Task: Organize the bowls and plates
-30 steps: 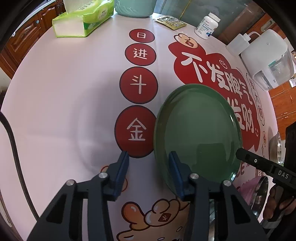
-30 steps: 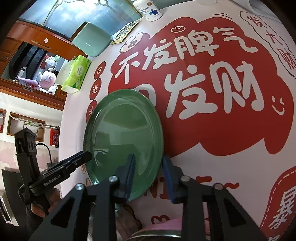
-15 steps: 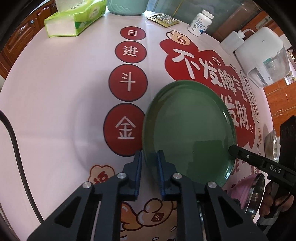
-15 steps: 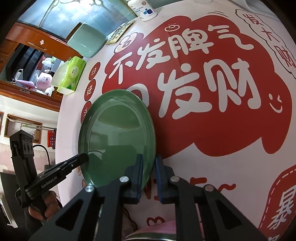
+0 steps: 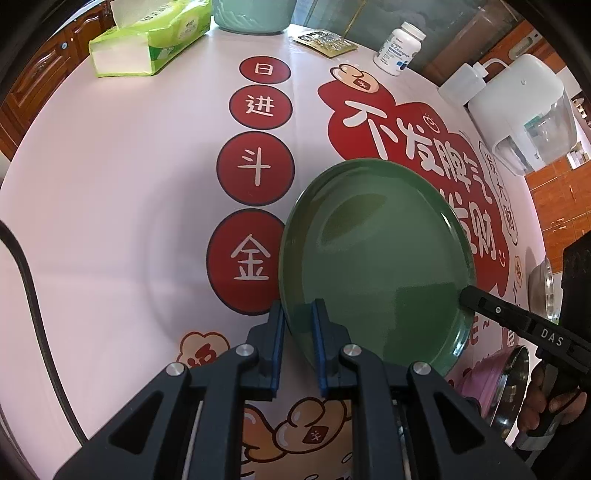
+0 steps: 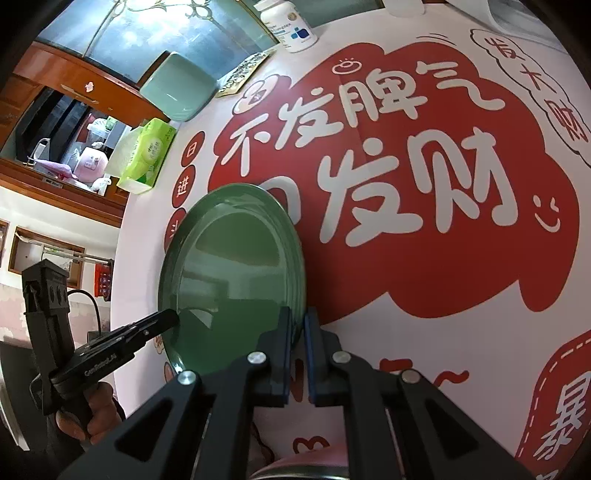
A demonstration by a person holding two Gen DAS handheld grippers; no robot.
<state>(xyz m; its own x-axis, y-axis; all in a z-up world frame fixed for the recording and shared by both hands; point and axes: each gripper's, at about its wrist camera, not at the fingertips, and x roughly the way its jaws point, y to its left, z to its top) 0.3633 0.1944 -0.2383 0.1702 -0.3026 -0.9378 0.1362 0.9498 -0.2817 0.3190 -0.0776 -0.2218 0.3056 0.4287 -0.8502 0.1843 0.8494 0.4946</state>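
A dark green plate is held above the printed tablecloth, with a second green rim showing just under its far edge. My left gripper is shut on the plate's near left rim. My right gripper is shut on the plate's right rim and also shows in the left wrist view at the plate's right edge. A pink bowl and a steel bowl sit at the near right.
A green tissue pack, a pale teal container, a foil packet and a white pill bottle stand along the far edge. A white water dispenser is at the right. A black cable runs on the left.
Both grippers closed from open onto the green plate's rim, left and right. The plate now sits slightly raised and tilted between them.
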